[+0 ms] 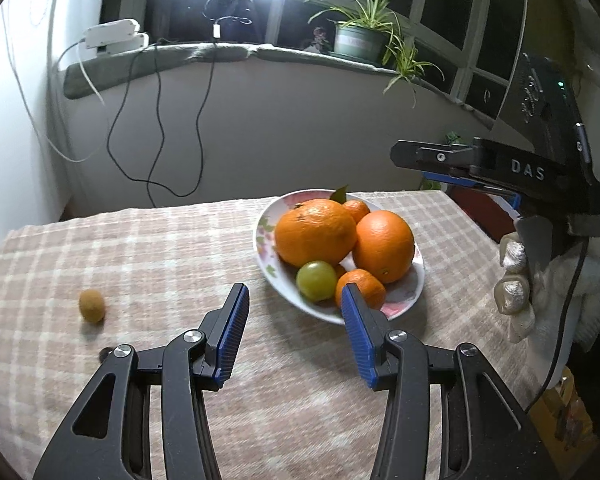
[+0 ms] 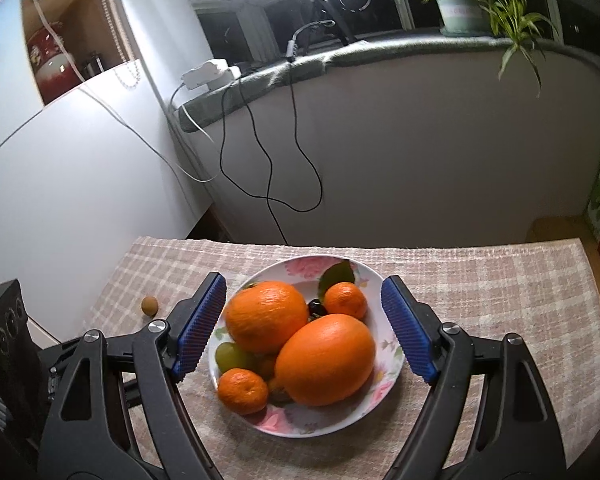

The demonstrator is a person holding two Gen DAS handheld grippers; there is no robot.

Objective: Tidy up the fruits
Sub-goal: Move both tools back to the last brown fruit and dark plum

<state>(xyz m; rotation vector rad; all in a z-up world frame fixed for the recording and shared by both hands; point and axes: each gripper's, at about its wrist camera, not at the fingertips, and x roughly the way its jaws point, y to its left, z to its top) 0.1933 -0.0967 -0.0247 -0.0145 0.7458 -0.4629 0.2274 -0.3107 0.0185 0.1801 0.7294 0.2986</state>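
The left gripper (image 1: 294, 312) is seen parted with nothing between its blue pads, held above the checked tablecloth (image 1: 140, 248) just before the plate (image 1: 260, 236). The right gripper (image 2: 304, 324) is spread wide and empty, its pads flanking the plate (image 2: 374, 280) without touching it. On the plate, right of centre in the left view, two large oranges (image 1: 315, 231), small mandarins and a green fruit (image 1: 317, 280) are piled; the nearer large orange (image 2: 326, 360) lies with its long axis running diagonally toward the upper right. A small brown fruit (image 1: 92, 305) lies alone at lower left, with open cloth around it. The table's far edge runs just behind the plate.
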